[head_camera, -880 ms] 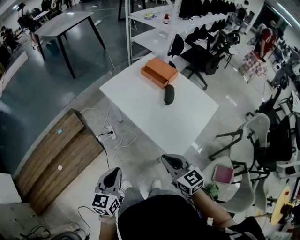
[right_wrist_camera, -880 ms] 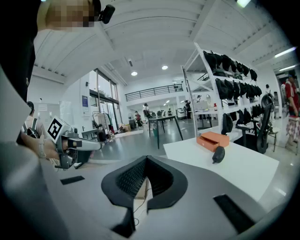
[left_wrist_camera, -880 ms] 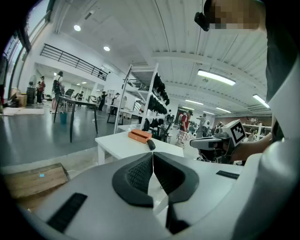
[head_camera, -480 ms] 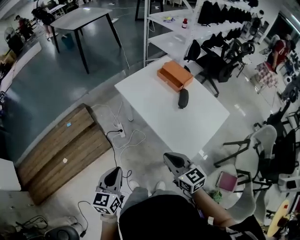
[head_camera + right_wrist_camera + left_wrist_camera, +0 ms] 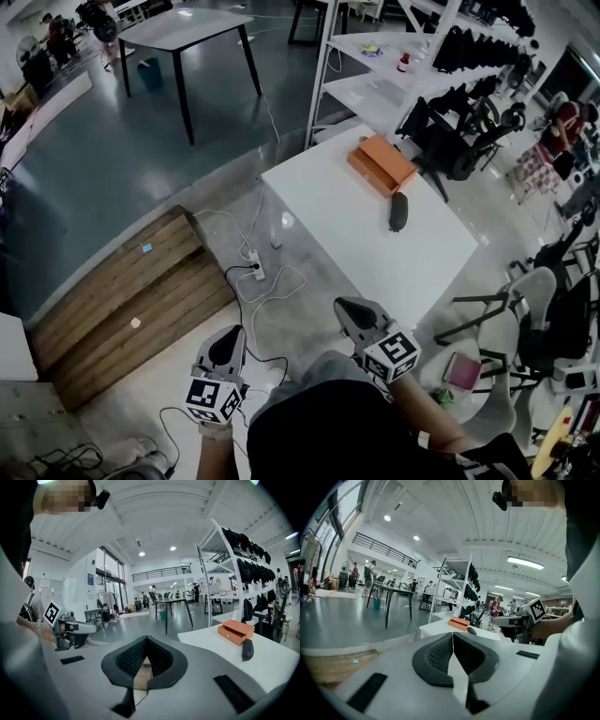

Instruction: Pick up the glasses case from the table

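Note:
The glasses case [image 5: 398, 211] is a dark oval pouch lying on the white table [image 5: 337, 206], just in front of an orange box [image 5: 382, 165]. In the right gripper view the case [image 5: 247, 650] lies at the right, beside the orange box [image 5: 236, 631]. It shows small and far in the left gripper view [image 5: 472, 631]. Both grippers are held low near the person's body, well short of the table. My left gripper [image 5: 228, 343] is shut and empty. My right gripper [image 5: 351, 310] is shut too, with nothing between its jaws.
A wooden platform [image 5: 112, 300] lies on the floor at the left, with a white power strip and cables [image 5: 253, 274] beside it. White shelving [image 5: 375, 75] and black office chairs [image 5: 459, 141] stand behind the table. A dark-legged table [image 5: 187, 28] stands farther off.
The view has swung left: the table, the case and the orange box have slid toward the right of the head view. Both grippers stay low and shut.

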`<state>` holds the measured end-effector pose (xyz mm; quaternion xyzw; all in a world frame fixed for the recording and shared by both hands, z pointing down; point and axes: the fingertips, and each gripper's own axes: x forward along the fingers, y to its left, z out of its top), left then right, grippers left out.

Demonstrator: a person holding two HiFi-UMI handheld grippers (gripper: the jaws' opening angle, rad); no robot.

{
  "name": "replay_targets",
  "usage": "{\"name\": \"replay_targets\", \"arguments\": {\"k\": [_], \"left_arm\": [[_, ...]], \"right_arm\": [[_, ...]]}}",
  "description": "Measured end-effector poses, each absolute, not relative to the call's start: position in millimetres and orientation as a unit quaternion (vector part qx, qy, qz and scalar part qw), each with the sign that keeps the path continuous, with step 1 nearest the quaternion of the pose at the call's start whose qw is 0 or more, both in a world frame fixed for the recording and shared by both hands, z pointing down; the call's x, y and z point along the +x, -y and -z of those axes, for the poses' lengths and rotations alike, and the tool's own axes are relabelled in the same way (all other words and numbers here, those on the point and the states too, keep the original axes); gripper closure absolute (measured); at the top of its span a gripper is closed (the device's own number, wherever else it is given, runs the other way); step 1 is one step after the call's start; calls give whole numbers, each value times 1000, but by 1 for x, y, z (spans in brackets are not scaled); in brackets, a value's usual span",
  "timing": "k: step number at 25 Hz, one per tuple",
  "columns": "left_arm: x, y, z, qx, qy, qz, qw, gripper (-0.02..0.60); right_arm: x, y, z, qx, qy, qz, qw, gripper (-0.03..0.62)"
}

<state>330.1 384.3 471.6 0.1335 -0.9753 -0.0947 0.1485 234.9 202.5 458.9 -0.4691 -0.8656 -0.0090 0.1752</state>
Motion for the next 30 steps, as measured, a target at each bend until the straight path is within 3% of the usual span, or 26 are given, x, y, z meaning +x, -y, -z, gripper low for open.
{"name": "replay_targets", "arguments": {"k": [7,19,27,30], "left_arm": [[264,-405,-488,138,972,104,161,561],[59,-412,-480,144,970,81,179,560],[-48,-365,-473,208,958,56,191,557],[-78,-339,-475,242,949,47,198,506]], "right_arm": [[172,-215,-476,-455,870,8,191,568],[-16,-198,-477,-423,887,-36,182,568],[-72,-120,-484,-331,923,-65,182,568],[-75,-89,-490,-292,935,-75,187,568]]}}
